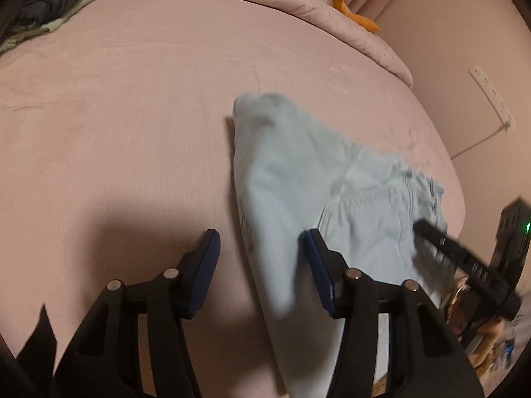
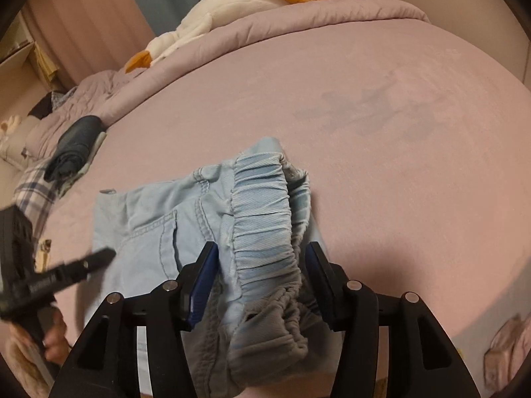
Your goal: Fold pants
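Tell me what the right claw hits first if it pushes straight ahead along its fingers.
The right claw is open, and the gathered elastic waistband of the light blue denim pants already lies between its fingers, so it would likely meet that first. Beyond lies the pink bedsheet; depth is unclear.

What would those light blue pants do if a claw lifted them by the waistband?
The pants would likely droop limply: in the left wrist view a leg already sags in soft folds. The gathered waistband looks stretchy, so it may pull longer before the rest rises. The fabric looks thin, so probably light, and unlikely to slip on the bed.
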{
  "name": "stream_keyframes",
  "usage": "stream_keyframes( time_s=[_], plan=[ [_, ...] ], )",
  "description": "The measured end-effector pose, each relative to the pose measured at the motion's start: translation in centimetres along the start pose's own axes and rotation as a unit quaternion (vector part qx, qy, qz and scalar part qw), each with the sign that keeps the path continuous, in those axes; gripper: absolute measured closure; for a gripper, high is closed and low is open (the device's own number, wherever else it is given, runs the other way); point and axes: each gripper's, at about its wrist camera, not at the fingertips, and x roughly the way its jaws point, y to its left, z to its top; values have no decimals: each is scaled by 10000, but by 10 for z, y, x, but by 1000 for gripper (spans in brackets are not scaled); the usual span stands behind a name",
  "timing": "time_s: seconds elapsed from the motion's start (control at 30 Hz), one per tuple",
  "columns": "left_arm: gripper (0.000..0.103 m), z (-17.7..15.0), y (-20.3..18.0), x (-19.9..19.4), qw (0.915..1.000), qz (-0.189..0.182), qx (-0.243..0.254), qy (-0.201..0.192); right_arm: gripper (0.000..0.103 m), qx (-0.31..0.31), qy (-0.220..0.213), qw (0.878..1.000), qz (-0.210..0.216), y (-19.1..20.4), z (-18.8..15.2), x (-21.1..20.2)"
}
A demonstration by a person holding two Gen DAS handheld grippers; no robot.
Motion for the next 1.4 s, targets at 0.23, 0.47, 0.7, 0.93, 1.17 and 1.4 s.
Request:
stream_keyframes(
  time_s=[0.23, 0.47, 0.7, 0.93, 1.17, 1.4],
  plan=[
    [51, -45, -5, -13, 9987, -472, 89, 165, 42, 7, -5, 9995, -317, 10, -3, 3],
    [52, -70, -14, -17, 9952, -926, 23, 304, 40, 196, 27, 9993, -314, 5, -12, -3],
    [82, -72, -18, -26, 9975, -684, -95, 127, 46, 120, -59, 9994, -326, 9, -14, -5],
    [86, -75, -29, -56, 9976, -543, 424, -93, 59, -62, -140, 9997, -198, 15, -20, -18],
    [79, -68, -17, -24, 9983, -450, 220, 313, 59, -70, -54, 9998, -159, 10, -28, -8],
    [76, -22, -15, -41, 9981, -542, 219, 215, 58, 84, -16, 9999, -67, 5, -27, -8]
  ],
)
